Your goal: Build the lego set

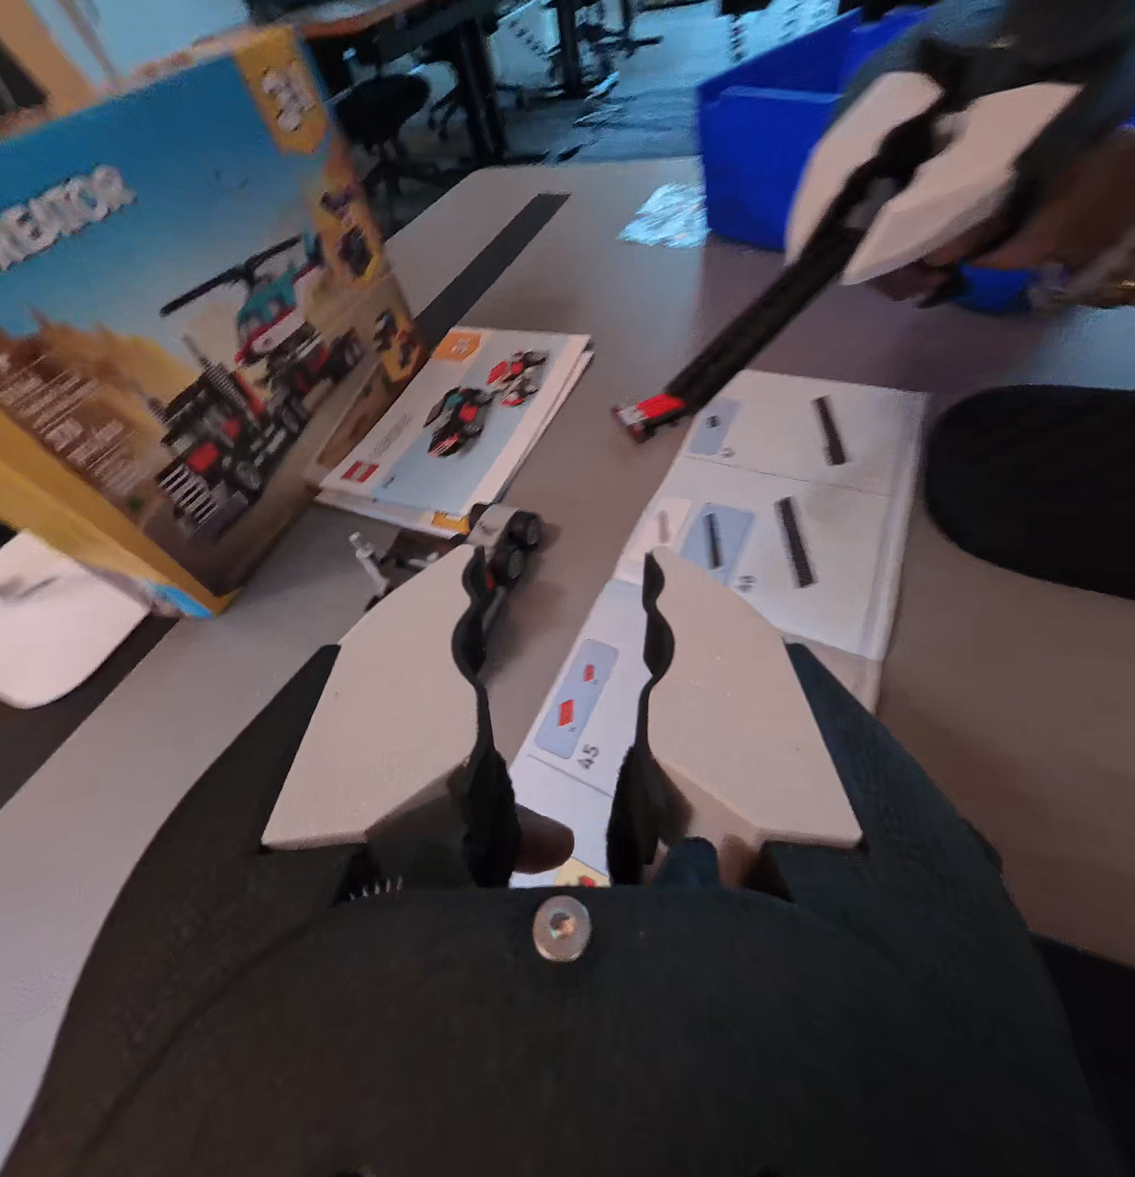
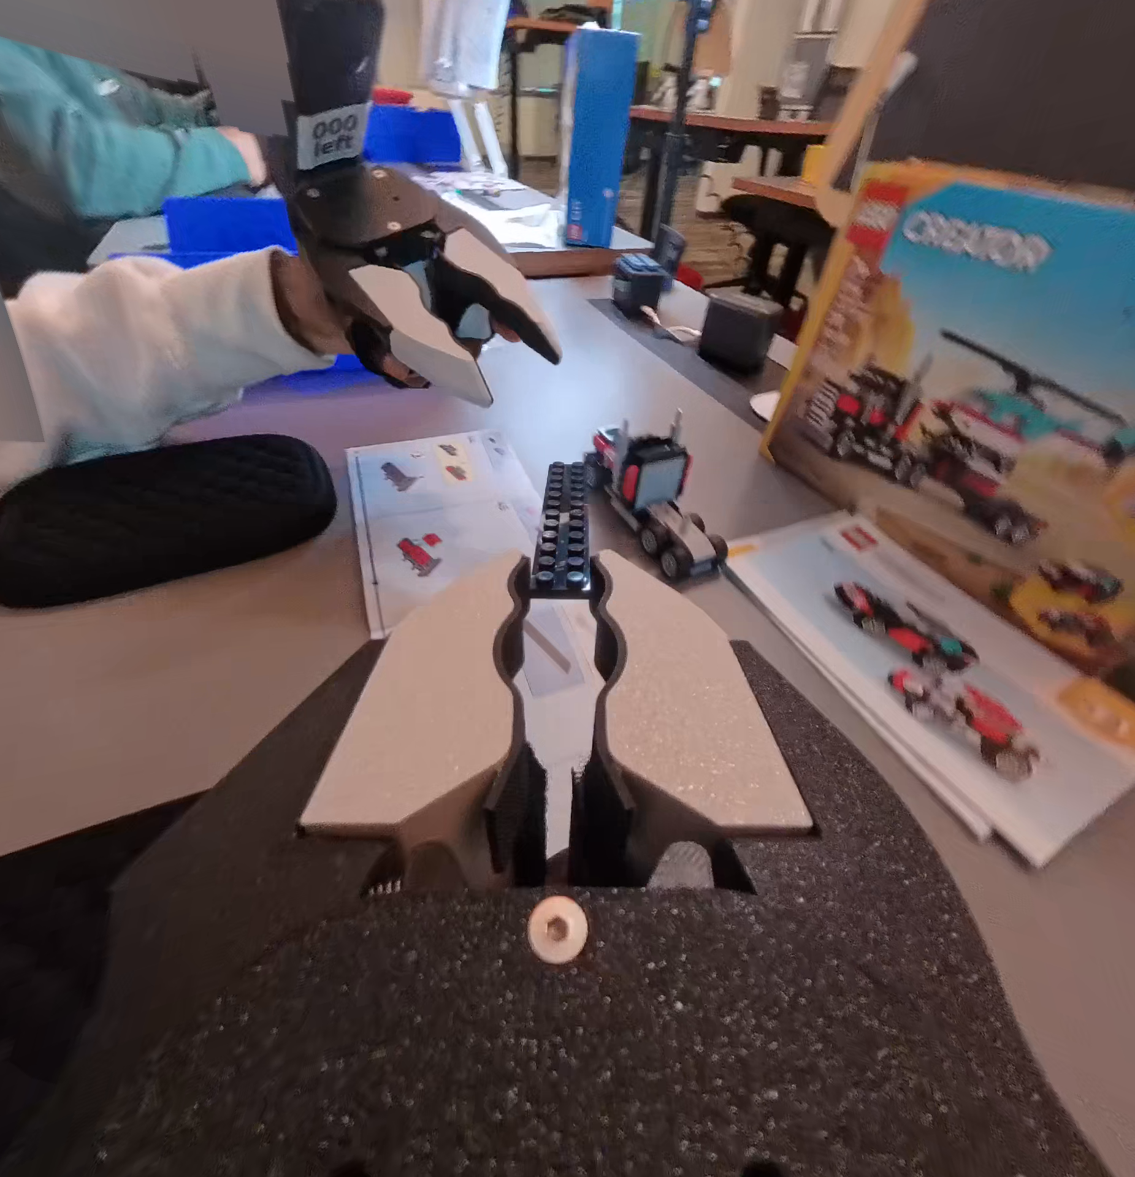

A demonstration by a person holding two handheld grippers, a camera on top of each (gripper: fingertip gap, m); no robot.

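Observation:
My right gripper (image 2: 561,573) is shut on the near end of a long black studded plate (image 2: 559,516), held above the open instruction booklet (image 2: 437,503). In the left wrist view the right gripper (image 1: 829,255) shows at upper right, with the plate (image 1: 743,344) sloping down to a red and white piece (image 1: 650,407) at its far end. My left gripper (image 1: 561,567) is open and empty above the table. It also shows in the right wrist view (image 2: 517,376). A small black and red truck (image 2: 654,503) stands on the table, partly hidden behind my left finger in the left wrist view (image 1: 513,541).
The Lego box (image 1: 169,318) stands upright at the left, with closed booklets (image 1: 456,420) beside it. The open booklet (image 1: 807,509) lies ahead. A black padded rest (image 2: 150,516) lies on the table. Blue bins (image 1: 775,127) sit at the back. A person's sleeves show behind. One gripper's finger ends stand about 15 cm off the other's.

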